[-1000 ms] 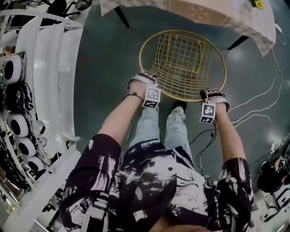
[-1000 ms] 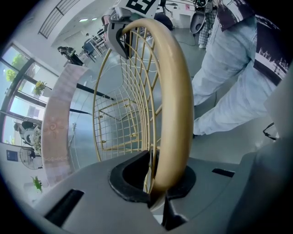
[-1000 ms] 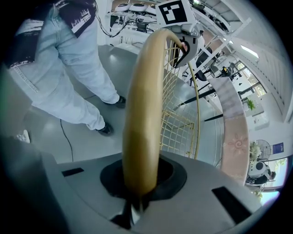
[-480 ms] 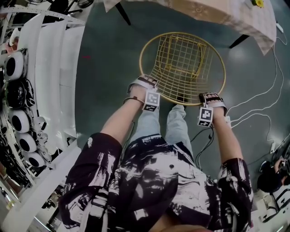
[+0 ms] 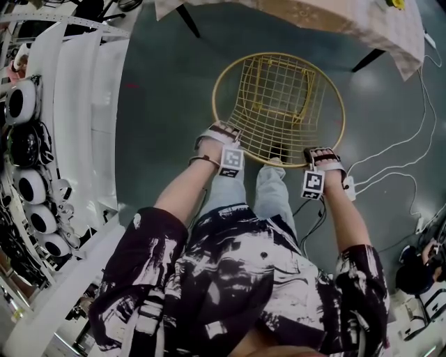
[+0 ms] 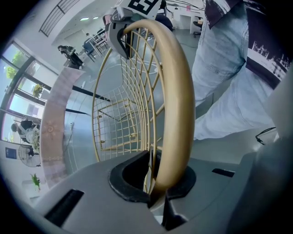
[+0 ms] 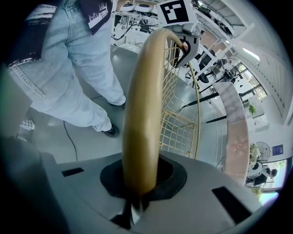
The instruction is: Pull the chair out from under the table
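The gold wire chair [image 5: 279, 104] with a round hoop rim stands on the grey floor just in front of the table [image 5: 334, 21] with its patterned cloth. My left gripper [image 5: 221, 134] is shut on the near left part of the chair's rim [image 6: 176, 91]. My right gripper [image 5: 322, 155] is shut on the near right part of the rim [image 7: 144, 114]. In each gripper view the thick gold rim runs straight out from between the jaws toward the other gripper. The person's legs [image 5: 258, 188] stand right behind the chair.
A white curved unit [image 5: 77, 125] with round black fittings runs down the left side. White and black cables [image 5: 390, 167] lie on the floor at the right. Dark table legs [image 5: 187, 24] stand beyond the chair. The floor to the chair's left is bare.
The chair has slid a little toward the person, away from the table, with both grippers still closed on its rim. Both hands have drawn back slightly.
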Action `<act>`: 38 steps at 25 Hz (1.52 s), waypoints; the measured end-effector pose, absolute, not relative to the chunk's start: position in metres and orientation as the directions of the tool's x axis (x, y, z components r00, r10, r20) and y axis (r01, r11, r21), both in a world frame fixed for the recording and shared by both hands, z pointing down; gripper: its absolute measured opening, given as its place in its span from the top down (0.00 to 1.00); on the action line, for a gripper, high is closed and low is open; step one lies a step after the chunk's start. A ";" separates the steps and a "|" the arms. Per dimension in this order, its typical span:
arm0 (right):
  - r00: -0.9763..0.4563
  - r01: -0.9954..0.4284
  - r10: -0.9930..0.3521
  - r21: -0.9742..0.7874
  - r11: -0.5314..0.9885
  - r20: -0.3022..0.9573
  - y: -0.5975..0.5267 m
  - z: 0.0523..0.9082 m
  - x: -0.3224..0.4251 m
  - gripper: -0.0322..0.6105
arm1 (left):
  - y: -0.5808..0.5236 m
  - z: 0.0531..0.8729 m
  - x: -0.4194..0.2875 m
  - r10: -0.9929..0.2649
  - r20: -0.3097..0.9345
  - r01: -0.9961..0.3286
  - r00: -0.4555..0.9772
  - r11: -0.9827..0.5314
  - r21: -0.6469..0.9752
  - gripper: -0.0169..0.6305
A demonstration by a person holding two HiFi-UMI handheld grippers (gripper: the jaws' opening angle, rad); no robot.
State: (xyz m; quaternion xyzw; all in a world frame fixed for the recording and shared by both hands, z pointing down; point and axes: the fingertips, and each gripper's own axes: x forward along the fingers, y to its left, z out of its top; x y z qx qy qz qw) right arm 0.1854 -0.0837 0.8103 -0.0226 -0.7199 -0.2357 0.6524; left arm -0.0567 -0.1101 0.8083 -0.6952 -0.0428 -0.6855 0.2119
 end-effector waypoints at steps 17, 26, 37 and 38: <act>-0.146 0.338 -0.280 0.313 0.887 0.949 -0.084 0.810 0.185 0.92 | -0.111 0.807 -0.057 -0.240 0.969 0.343 0.060 -0.907 -0.246 0.95; -0.147 0.345 -0.275 0.310 0.886 0.950 -0.083 0.809 0.186 0.92 | -0.108 0.805 -0.055 -0.227 0.972 0.336 0.063 -0.912 -0.235 0.95; -0.149 0.344 -0.296 0.330 0.879 0.943 -0.084 0.808 0.187 0.89 | -0.108 0.805 -0.054 -0.214 0.974 0.337 0.076 -0.914 -0.227 0.95; -0.151 0.340 -0.296 0.330 0.880 0.943 -0.083 0.807 0.187 0.88 | -0.107 0.804 -0.054 -0.208 0.975 0.329 0.081 -0.918 -0.223 0.95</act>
